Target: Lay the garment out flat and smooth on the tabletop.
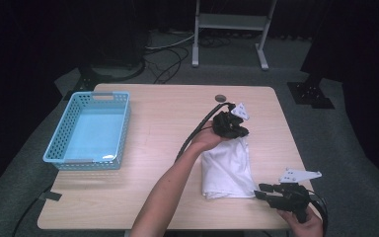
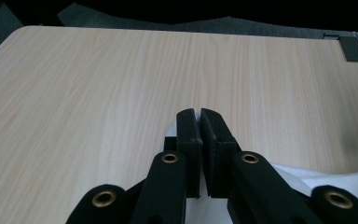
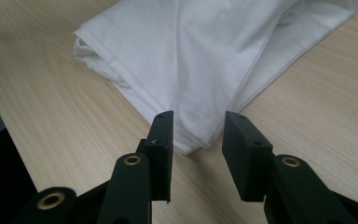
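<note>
Folded cloth being handled at the table's right half

Left gripper (image 1: 230, 124) is pinching the white cloth's (image 1: 227, 168) far edge (jaws pressed together); right gripper (image 3: 196, 140), jaws spread, is nearing its near corner, and an uneven pull could undo the fold.

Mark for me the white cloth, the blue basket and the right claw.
white cloth (image 1: 227, 168): high view, middle of the folded fabric.
blue basket (image 1: 123, 129): high view, right side wall.
right claw (image 3: 196, 140): right gripper view, midway between its open fingertips.
</note>
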